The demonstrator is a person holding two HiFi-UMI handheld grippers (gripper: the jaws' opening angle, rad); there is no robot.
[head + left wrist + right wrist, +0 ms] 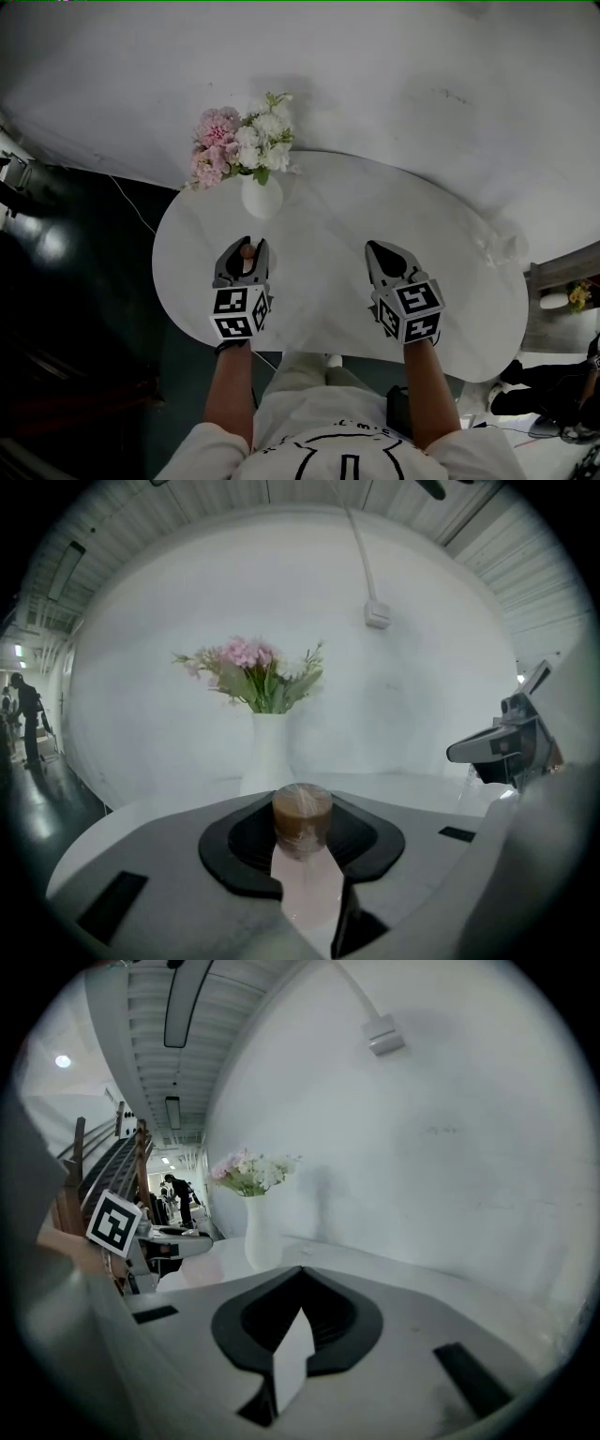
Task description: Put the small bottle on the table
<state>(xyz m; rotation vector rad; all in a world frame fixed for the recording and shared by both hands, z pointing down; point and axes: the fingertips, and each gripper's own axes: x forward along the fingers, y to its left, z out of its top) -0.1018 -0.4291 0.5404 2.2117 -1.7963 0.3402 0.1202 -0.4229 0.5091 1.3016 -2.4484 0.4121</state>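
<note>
Over the left front part of the white, rounded, smooth-topped worktop [319, 272] the left tongs [246, 247] are clamped on a small bottle [302, 816] with a round brown cap and a pale pinkish body. The left gripper view shows the black pads pressing on it from both sides just under the cap, with the cap uppermost. Whether its base touches the worktop cannot be told from any view. Well apart to the right, the right tongs [379, 249] hang over the worktop with their jaws brought together at the tips and nothing between them. Each pair of tongs carries a white cube with black square markers [240, 314] at its rear, and a bare forearm shows behind each. At the far edge of the worktop, beyond the left tongs, stands a smooth white vase [262, 195] holding a bunch of pink and white flowers [242, 145], against a plain white wall.
</note>
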